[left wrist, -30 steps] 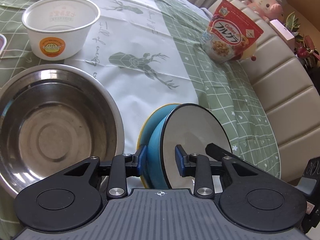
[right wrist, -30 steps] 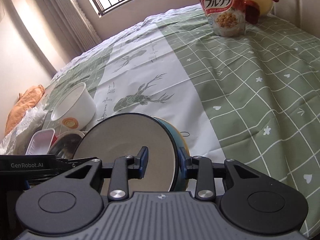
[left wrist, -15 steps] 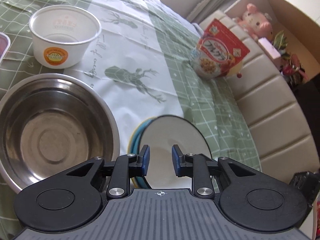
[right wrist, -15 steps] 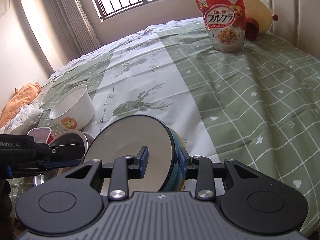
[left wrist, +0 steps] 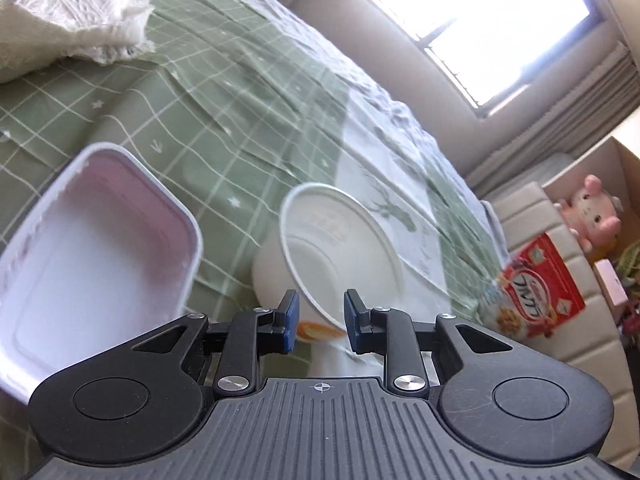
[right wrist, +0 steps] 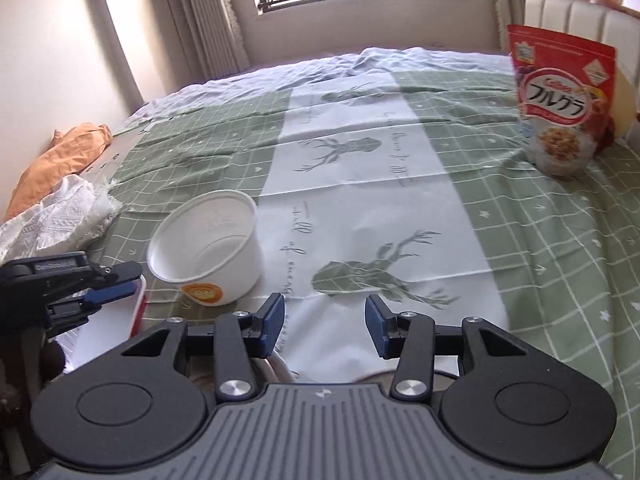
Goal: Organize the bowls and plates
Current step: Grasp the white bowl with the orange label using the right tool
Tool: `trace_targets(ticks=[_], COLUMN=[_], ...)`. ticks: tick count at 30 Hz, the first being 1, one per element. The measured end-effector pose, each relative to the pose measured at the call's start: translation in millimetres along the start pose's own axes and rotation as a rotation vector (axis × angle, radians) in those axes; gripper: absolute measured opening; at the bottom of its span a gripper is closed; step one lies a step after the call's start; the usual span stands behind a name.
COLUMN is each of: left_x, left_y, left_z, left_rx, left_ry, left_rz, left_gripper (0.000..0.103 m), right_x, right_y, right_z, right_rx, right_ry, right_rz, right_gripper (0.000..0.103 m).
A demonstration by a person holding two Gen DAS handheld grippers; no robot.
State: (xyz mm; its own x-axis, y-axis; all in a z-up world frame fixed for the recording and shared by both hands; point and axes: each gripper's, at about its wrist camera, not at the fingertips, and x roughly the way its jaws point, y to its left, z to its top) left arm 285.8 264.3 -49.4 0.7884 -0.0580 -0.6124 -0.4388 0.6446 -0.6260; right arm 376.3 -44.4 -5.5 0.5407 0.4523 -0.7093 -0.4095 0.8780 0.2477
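A white paper bowl (left wrist: 336, 256) with an orange sticker stands on the green checked bedspread; it also shows in the right wrist view (right wrist: 208, 248). My left gripper (left wrist: 320, 326) is open and empty, its fingertips on either side of the bowl's near rim. It also shows in the right wrist view (right wrist: 108, 280) at the left edge. A white rectangular plastic tray (left wrist: 92, 264) lies left of the bowl. My right gripper (right wrist: 326, 326) is open and empty above the cloth. A rim of dishes (right wrist: 280, 368) peeks out under its fingers.
A red cereal bag (right wrist: 560, 108) stands at the far right by the padded headboard (left wrist: 560, 240). White lace cloth (right wrist: 52, 216) and an orange cloth (right wrist: 64, 152) lie at the left. A pink plush toy (left wrist: 592, 208) sits behind the bag.
Both grippers let go of the plate and blue bowl and opened. My left gripper swung left to the white paper bowl. My right gripper rose and now looks across the bed.
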Motion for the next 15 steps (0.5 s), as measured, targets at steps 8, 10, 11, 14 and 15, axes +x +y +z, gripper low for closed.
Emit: trace_targets(ticks=[8, 10, 11, 14, 15], left_x=[69, 83, 87, 97, 96], left_y=[21, 23, 24, 25, 23], left_z=[32, 30, 30, 28, 28], left_rx=[-0.024, -0.017, -0.017, -0.002, 0.009], left_ry=[0.091, 0.117, 0.125, 0.137, 0.130], left_rz=[0.018, 0.020, 0.022, 0.011, 0.011], left_gripper=[0.028, 0.028, 0.028, 0.031, 0.031], right_x=[118, 151, 166, 195, 196], right_y=[49, 54, 56, 56, 56], right_z=[54, 55, 54, 47, 45], right_rx=[0.038, 0.063, 0.079, 0.120, 0.119], right_ry=[0.170, 0.240, 0.273, 0.349, 0.347], right_rz=[-0.007, 0.008, 0.008, 0.002, -0.005], right_gripper=[0.053, 0.053, 0.053, 0.045, 0.041])
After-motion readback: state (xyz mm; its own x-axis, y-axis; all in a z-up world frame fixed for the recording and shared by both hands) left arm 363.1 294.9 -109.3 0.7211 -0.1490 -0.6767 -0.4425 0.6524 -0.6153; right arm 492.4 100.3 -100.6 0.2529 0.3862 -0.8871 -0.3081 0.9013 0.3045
